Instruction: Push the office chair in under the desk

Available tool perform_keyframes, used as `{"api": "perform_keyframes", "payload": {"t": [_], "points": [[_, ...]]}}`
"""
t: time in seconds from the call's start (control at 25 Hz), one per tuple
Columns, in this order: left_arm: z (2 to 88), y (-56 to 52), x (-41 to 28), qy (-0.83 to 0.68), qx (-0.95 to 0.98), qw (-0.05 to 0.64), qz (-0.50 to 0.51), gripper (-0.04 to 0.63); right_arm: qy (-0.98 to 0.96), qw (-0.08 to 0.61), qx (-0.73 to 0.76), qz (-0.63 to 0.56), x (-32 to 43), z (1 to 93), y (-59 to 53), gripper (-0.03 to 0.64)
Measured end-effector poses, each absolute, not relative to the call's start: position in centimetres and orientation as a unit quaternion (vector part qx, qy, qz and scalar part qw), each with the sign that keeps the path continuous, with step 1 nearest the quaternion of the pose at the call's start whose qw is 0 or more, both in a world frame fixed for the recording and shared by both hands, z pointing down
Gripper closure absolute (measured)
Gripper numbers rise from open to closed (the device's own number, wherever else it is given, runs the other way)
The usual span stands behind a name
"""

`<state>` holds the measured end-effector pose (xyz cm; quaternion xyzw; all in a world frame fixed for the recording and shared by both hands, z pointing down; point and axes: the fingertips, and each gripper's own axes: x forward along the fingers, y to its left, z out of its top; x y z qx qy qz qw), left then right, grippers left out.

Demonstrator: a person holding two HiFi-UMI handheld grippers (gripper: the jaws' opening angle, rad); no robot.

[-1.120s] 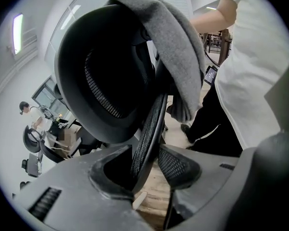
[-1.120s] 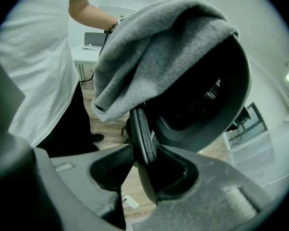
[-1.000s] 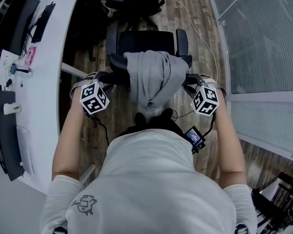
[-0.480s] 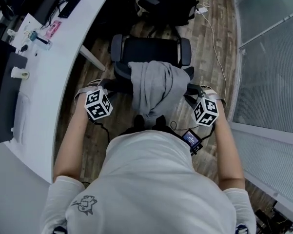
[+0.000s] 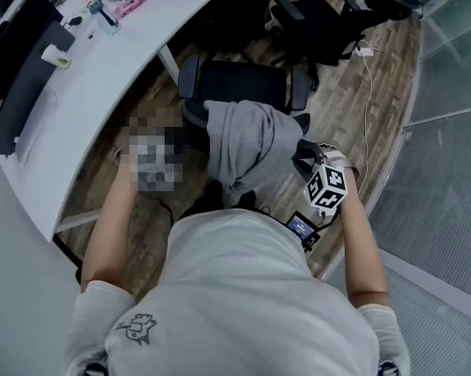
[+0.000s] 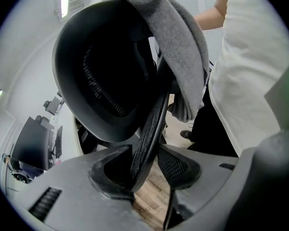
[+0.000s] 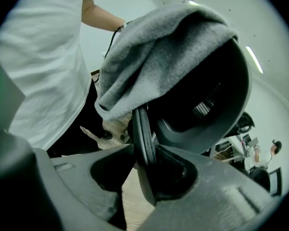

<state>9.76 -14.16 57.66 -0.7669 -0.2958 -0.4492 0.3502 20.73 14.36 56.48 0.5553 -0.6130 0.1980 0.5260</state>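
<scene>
Left of black mesh office chair [image 5: 235, 84]: white curved desk [image 5: 86, 92], edge just beside seat, seat not under it. Left gripper [image 6: 145, 159]: clamped on left edge of chair back. Draped over chair back: grey cloth [image 5: 247, 143]. Right gripper [image 7: 144, 163]: clamped on right edge of chair back, jaws just closed further.

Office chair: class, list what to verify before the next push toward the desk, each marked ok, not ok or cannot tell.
1. Left claw grips backrest rim: ok.
2. Right claw grips the rim: ok; its jaws have just been closing on it.
3. Grey cloth draped over backrest: ok.
4. Seat under desk: not ok, out beside its edge.
5. Armrest clear of desk leg: cannot tell.
6. Floor cable clear of wheels: cannot tell; wheels hidden.
</scene>
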Motion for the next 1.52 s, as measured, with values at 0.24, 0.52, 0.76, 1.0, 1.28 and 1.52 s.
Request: {"api": "perform_keyframes", "payload": {"t": [0.24, 0.52, 0.76, 1.0, 1.28, 1.52], "points": [[57.1, -13.7, 6.8, -0.244, -0.78, 0.325, -0.476, 0.431, -0.655, 0.534, 0.509, 0.16, 21.1, 56.0, 13.3, 0.489], [57.1, -13.6, 3.0, -0.194, -0.791, 0.299, -0.497, 0.431, -0.689, 0.54, 0.465, 0.128, 20.4, 56.2, 11.6, 0.492], [57.1, -15.9, -1.8, -0.166, -0.798, 0.28, -0.508, 0.431, -0.709, 0.544, 0.434, 0.111, 17.2, 56.2, 8.0, 0.494], [57.0, -18.1, -6.5, -0.149, -0.8, 0.263, -0.518, 0.431, -0.72, 0.549, 0.413, 0.098, 13.7, 56.2, 4.9, 0.494], [57.0, -20.9, -12.5, -0.13, -0.802, 0.247, -0.528, 0.43, -0.734, 0.551, 0.387, 0.088, 8.6, 56.2, 1.1, 0.495], [57.1, -22.4, -17.5, -0.114, -0.805, 0.235, -0.532, 0.43, -0.741, 0.554, 0.372, 0.077, 4.6, 56.4, -1.5, 0.495]]}}
